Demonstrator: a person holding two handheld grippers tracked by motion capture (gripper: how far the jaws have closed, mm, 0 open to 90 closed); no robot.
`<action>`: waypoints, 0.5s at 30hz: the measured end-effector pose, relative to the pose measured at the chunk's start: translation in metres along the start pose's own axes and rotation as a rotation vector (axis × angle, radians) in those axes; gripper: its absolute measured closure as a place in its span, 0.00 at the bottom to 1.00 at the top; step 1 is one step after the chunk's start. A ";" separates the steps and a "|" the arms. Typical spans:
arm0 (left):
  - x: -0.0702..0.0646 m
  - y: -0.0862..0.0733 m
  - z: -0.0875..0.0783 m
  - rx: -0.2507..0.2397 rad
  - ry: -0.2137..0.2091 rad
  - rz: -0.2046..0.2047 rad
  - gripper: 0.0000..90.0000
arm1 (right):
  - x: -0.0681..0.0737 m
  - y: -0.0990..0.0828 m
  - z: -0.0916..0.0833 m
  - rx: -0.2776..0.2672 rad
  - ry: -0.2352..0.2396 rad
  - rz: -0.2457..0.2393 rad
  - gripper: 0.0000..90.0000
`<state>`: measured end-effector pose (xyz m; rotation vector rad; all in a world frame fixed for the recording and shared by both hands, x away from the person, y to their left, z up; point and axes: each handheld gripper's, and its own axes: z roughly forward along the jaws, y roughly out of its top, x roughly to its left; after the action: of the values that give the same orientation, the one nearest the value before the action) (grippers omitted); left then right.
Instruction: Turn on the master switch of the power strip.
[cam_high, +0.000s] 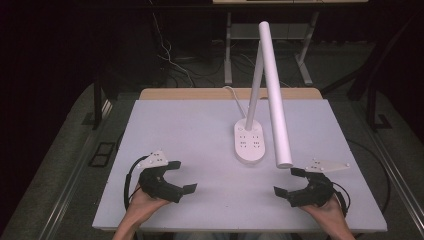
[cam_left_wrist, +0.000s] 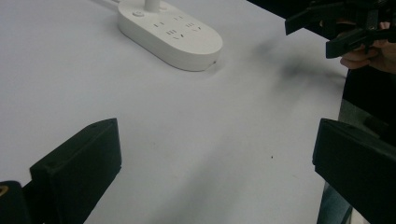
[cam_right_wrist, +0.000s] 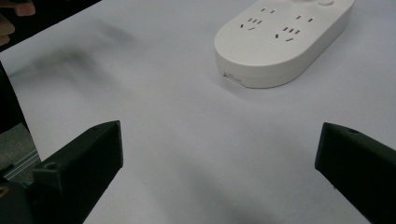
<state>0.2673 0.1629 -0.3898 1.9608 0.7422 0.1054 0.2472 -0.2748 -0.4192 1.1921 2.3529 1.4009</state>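
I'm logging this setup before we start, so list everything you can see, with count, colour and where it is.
Desk lamp: one, white; its long tube head slants down over the table's right middle.
Lamp base with sockets: one, white, oval, table centre; sockets on top.
Cord: one, white, runs from the base over the far edge.
Table: one, pale grey top, wooden strip along the far edge.
Floor cables: several, beyond the table.
Left claw: one, black, open, near left.
Right claw: one, black, open, near right.
Hands: two, at the near edge.

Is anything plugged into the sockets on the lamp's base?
No. The sockets on the lamp base are empty; a white cord leaves its far end.
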 end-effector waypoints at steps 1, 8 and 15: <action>0.001 0.001 0.001 0.004 -0.003 0.005 0.00 | 0.000 0.000 0.000 0.000 0.001 0.000 0.00; 0.003 0.012 0.010 0.027 -0.017 0.008 0.00 | 0.000 0.000 0.000 0.003 0.003 0.001 0.00; 0.011 0.023 0.011 0.031 -0.016 0.006 0.00 | 0.000 0.000 0.000 0.005 0.005 0.000 0.00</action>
<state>0.2908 0.1528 -0.3788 1.9913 0.7312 0.0818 0.2469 -0.2748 -0.4193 1.1918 2.3603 1.4007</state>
